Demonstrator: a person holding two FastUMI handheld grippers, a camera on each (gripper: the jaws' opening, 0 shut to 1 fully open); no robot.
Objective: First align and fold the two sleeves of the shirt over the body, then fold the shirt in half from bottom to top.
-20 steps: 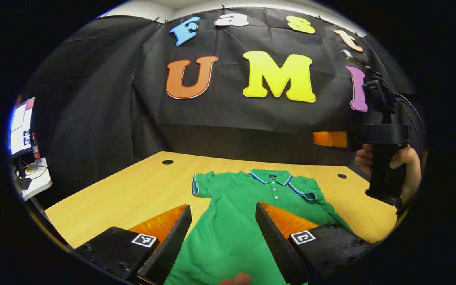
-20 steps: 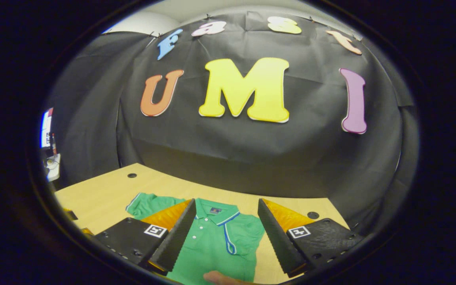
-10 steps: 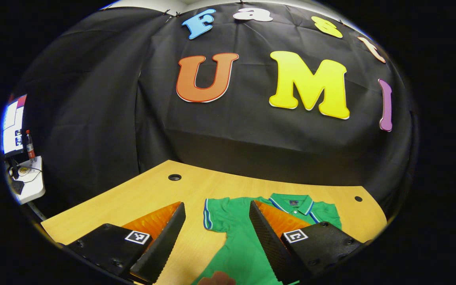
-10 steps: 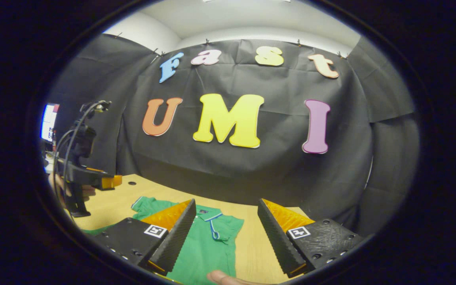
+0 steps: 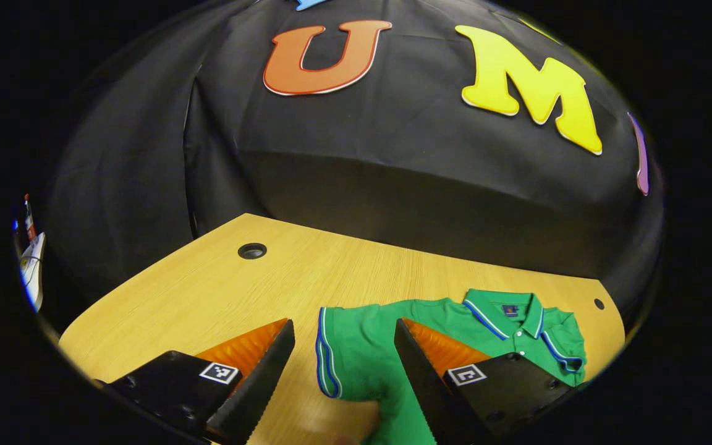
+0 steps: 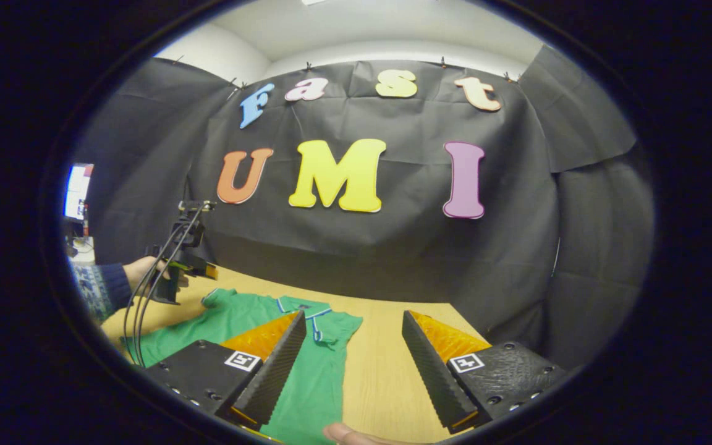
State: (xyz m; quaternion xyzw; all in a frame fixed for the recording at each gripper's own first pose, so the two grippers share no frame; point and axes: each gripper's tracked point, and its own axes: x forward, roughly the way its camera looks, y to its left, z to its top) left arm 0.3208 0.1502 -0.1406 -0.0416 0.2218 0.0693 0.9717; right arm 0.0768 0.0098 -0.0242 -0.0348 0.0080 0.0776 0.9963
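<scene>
One green polo shirt w/ blue-white trim, lying flat on one wooden table, collar toward the booth wall. Two round holes in the tabletop in the left gripper view: one far left, one far right.

Two grippers. Left gripper: jaws wide apart, holding nothing, low over the table; the shirt's left sleeve sits in the gap between its fingers, sleeve hem nearer the left finger, shirt body running off behind the right finger. Contact w/ cloth: can't tell. In the right gripper view that same gripper appears far left, held by a hand in a patterned sleeve, cables hanging, right by the sleeve.

Right gripper: jaws wide, empty, above the table. Shirt's folded right sleeve and side lie by its left finger; bare wood under the rest of the gap. A fingertip pokes in at bottom edge.
</scene>
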